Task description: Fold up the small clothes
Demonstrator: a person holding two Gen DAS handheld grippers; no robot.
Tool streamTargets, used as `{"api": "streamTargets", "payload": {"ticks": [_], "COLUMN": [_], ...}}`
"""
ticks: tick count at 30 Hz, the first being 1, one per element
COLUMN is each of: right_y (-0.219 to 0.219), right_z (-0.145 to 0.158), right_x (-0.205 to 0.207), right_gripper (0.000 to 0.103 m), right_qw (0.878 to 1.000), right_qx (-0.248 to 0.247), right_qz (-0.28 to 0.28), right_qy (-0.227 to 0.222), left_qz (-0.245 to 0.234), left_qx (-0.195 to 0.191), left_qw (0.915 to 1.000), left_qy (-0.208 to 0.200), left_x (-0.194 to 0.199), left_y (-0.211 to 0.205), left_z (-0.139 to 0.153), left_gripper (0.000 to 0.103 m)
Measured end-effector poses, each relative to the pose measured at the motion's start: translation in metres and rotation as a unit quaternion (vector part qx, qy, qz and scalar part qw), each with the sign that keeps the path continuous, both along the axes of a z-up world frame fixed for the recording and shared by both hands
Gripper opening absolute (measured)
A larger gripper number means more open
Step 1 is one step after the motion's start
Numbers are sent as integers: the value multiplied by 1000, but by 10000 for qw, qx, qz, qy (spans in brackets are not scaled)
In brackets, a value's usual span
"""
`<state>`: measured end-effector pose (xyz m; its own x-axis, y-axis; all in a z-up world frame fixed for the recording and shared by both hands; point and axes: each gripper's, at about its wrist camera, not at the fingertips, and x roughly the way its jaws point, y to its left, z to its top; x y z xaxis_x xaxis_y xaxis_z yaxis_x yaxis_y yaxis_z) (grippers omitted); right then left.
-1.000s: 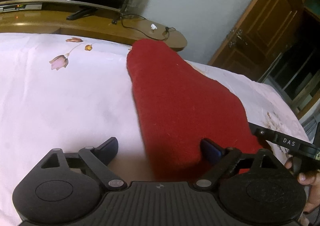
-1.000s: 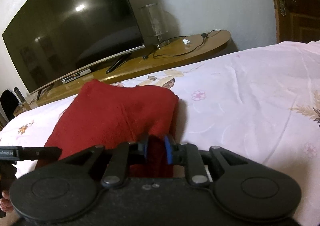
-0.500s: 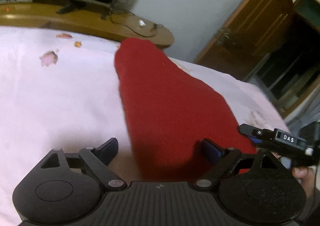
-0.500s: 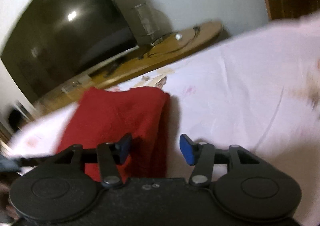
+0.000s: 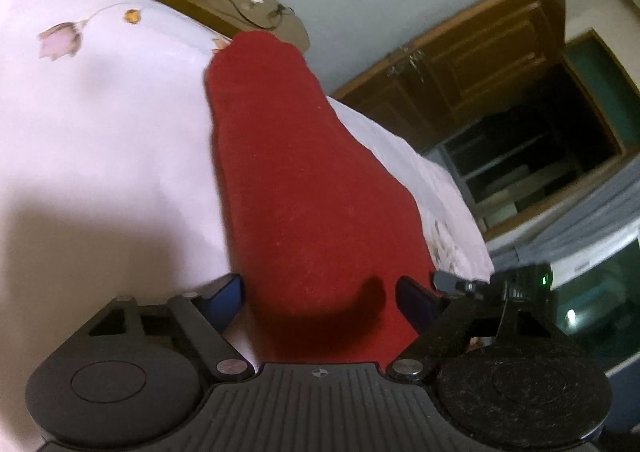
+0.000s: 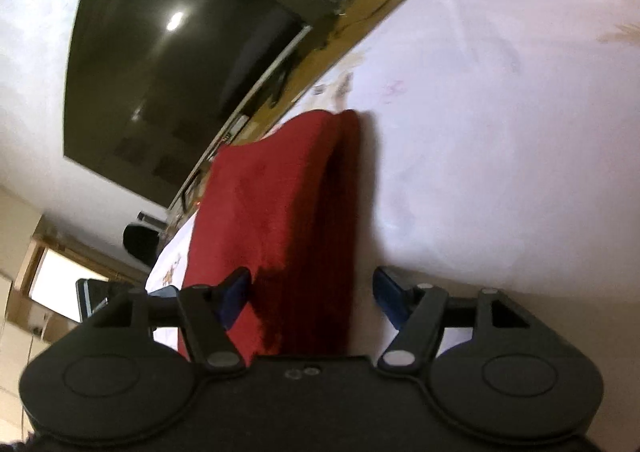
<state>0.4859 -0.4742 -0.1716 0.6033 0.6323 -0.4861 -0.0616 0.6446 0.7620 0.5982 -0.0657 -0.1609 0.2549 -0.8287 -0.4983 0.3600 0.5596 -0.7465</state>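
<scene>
A folded red cloth (image 5: 304, 188) lies on the pink floral bedsheet (image 5: 100, 140). Its near end runs between the fingers of my left gripper (image 5: 320, 300), whose jaws are closing slowly; the blue pads do not press on the fabric. In the right wrist view the same red cloth (image 6: 276, 212) shows its folded right edge. That edge sits between the fingers of my right gripper (image 6: 312, 294), whose jaws are opening and stand apart from the fabric. The tip of the right gripper (image 5: 480, 286) shows at the cloth's right side in the left wrist view.
A large dark television (image 6: 168, 64) stands on a long wooden stand (image 5: 240, 0) with cables beyond the bed. A wooden door (image 5: 472, 68) and an open dark cabinet (image 5: 540, 156) are at the right. The bedsheet (image 6: 500, 132) stretches bare to the cloth's right.
My right gripper let go of the cloth's folded edge and its jaws spread wide. Both grippers rolled and dipped toward the cloth. The left jaws narrowed slightly.
</scene>
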Motion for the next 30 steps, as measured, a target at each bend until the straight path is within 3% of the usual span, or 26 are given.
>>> {"api": "streamTargets", "payload": {"ticks": [4, 7, 9, 13, 21, 27, 30], "right_y": [20, 32, 33, 20, 43, 39, 42], "right_z": [-2, -3, -2, -4, -5, -4, -3], "right_x": [21, 28, 26, 19, 32, 30, 28], "right_gripper": [67, 66, 64, 57, 58, 54, 57], "right_qw": [9994, 9990, 9988, 9988, 9980, 9979, 9978], "right_qx": [99, 54, 65, 159, -65, -103, -183], "right_qz": [316, 398, 428, 434, 483, 473, 429], "right_qy": [-101, -211, -227, -188, -414, -431, -477], "left_qz": [-67, -136, -132, -250, 36, 147, 153], "left_qx": [15, 282, 342, 327, 234, 144, 131], "left_qw": [9999, 9986, 9983, 9980, 9975, 9978, 9973], "left_qy": [-121, -434, -454, -485, -666, -636, -709], "left_x": [4, 0, -2, -9, -9, -6, -7], "left_y": [-11, -24, -22, -13, -29, -30, -28], "left_z": [1, 6, 8, 9, 7, 0, -4], "left_gripper": [83, 82, 76, 75, 74, 56, 53]}}
